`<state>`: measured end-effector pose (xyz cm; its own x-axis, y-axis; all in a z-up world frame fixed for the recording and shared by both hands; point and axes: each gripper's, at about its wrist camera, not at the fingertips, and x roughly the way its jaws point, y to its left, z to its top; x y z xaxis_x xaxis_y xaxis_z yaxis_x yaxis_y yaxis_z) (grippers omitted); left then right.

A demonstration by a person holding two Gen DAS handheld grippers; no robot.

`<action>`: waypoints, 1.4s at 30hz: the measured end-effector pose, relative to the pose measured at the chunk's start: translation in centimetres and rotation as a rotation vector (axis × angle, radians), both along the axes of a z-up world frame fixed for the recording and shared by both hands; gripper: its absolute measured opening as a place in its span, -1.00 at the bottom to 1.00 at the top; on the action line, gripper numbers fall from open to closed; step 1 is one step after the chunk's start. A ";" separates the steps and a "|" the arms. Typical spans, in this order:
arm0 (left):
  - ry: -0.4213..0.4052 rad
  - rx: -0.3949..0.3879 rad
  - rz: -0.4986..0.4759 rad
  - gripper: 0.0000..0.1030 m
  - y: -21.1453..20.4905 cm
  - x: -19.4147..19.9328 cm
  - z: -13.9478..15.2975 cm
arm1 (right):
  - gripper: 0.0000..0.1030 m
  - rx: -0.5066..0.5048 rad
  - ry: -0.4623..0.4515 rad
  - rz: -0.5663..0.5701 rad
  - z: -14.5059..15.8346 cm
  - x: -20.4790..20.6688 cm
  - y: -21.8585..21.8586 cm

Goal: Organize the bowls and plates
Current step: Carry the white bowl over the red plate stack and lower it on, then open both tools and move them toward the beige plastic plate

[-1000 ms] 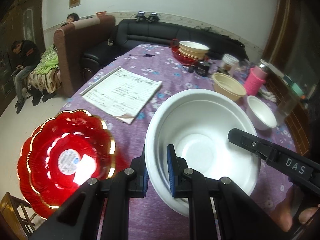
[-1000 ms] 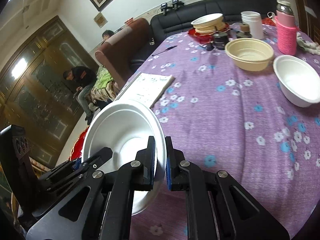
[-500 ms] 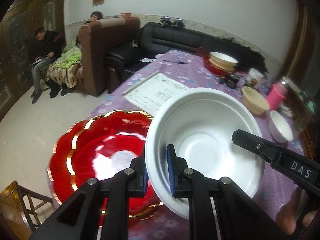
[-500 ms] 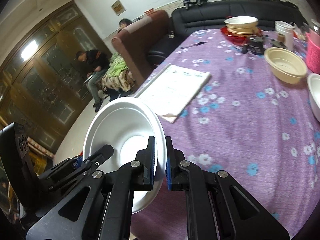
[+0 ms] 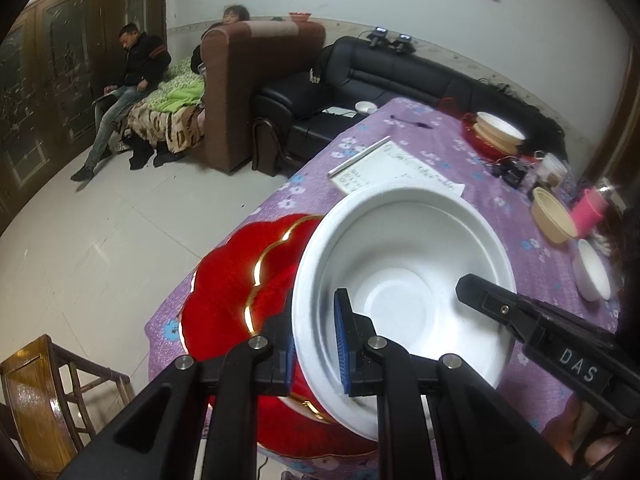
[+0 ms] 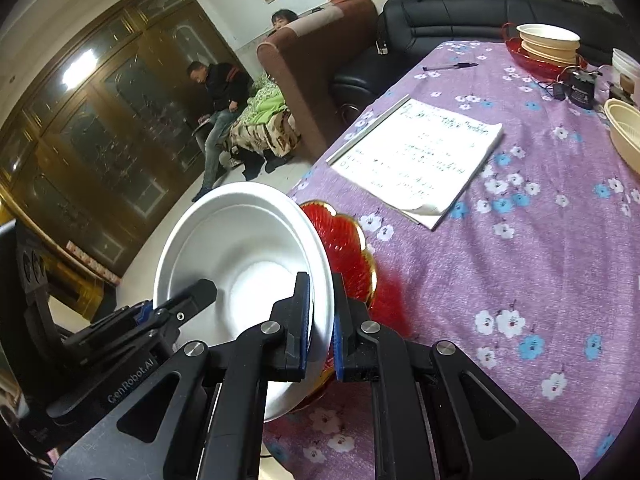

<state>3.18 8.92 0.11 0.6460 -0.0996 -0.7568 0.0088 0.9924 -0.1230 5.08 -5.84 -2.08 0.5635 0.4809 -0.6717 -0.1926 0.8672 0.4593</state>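
Observation:
A large white foam bowl (image 5: 404, 276) is held over a red plate with gold trim (image 5: 244, 284) at the near corner of the purple flowered table. My left gripper (image 5: 316, 344) is shut on the bowl's near rim. My right gripper (image 6: 320, 326) is shut on the opposite rim of the same bowl (image 6: 244, 256), and its finger shows in the left wrist view (image 5: 516, 320). The red plate (image 6: 344, 248) lies under and beside the bowl. The bowl hides much of the plate.
A beige bowl (image 5: 554, 220) and a small white bowl (image 5: 592, 276) sit at the right. Stacked bowls on a red plate (image 6: 548, 46) stand at the far end. A paper notebook (image 6: 420, 156) lies mid-table. A wooden chair (image 5: 44, 392) stands by the table's corner.
Both grippers have carried the white bowl left and back toward the table's near corner, so it now sits over the red plate instead of beside it.

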 end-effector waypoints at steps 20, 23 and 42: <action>0.024 0.006 0.047 -0.70 2.3 0.2 -1.2 | -0.78 -0.123 -0.049 0.025 -1.4 -0.5 3.3; 0.016 0.019 0.052 -0.65 2.3 0.1 -1.0 | -0.76 -0.127 -0.041 0.032 -1.5 -0.7 3.5; -0.060 0.121 0.158 0.07 4.1 -0.9 0.6 | -0.17 -0.136 -0.250 -0.130 1.4 -2.9 -1.0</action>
<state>2.25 12.98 0.67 0.6910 0.0957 -0.7165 -0.1440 0.9896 -0.0067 2.15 -6.82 -0.72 0.7703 0.3088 -0.5580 -0.1681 0.9423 0.2893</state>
